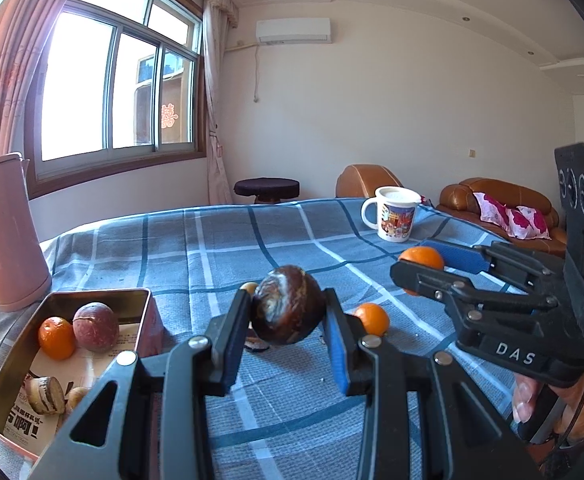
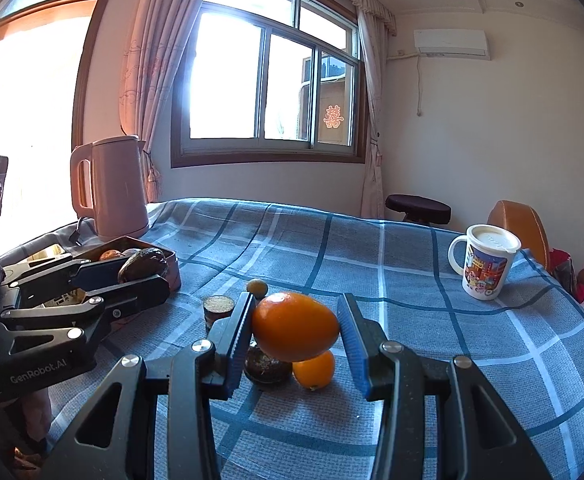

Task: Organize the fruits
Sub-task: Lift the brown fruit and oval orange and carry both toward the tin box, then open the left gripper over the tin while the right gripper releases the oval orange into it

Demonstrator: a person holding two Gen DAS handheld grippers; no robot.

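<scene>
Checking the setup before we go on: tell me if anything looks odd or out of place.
Nothing looks spilled or broken. Only the dark fruit in the left gripper stands out: its skin is blotchy with pale streaks. The right gripper holds a clean orange.

1. The kettle is cut off by the left edge of the left wrist view.
2. The tin is mostly hidden behind the left gripper in the right wrist view.
3. A dark fruit sits half hidden under the held orange.
4. The small round thing behind the left jaw is too hidden to identify.
</scene>
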